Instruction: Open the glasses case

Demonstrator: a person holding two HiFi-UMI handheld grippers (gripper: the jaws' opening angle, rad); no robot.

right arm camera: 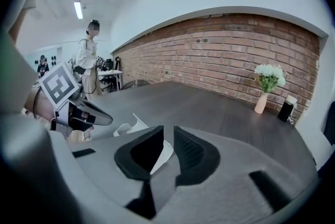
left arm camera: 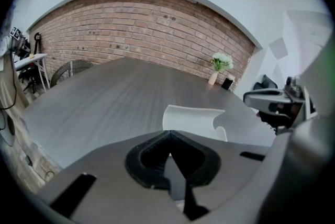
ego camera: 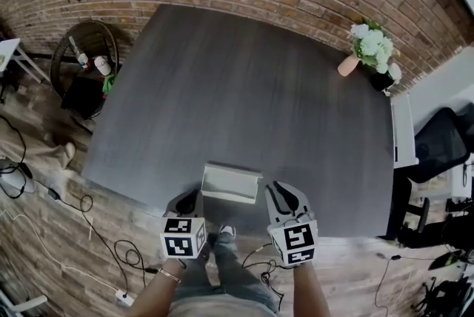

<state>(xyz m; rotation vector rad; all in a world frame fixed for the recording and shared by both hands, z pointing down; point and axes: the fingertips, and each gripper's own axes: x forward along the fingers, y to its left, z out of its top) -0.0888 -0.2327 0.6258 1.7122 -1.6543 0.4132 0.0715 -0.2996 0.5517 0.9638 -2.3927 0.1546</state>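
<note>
- Head view: the white glasses case (ego camera: 231, 182) sits on the dark grey table (ego camera: 222, 86), just inside the middle of its near edge, and looks open with its lid raised.
- The left gripper (ego camera: 187, 202) hangs at the near edge just left of the case, and the right gripper (ego camera: 285, 197) just right of it. Neither touches it.
- Left gripper view: the jaws of the left gripper (left arm camera: 168, 136) meet at their tips with nothing between them. The case (left arm camera: 193, 121) lies just beyond.
- Right gripper view: the jaws of the right gripper (right arm camera: 167, 139) stand slightly apart and grip nothing. The case (right arm camera: 137, 122) shows through the gap and to its left.
- A vase of white flowers (ego camera: 370, 49) stands at the far right corner.
</note>
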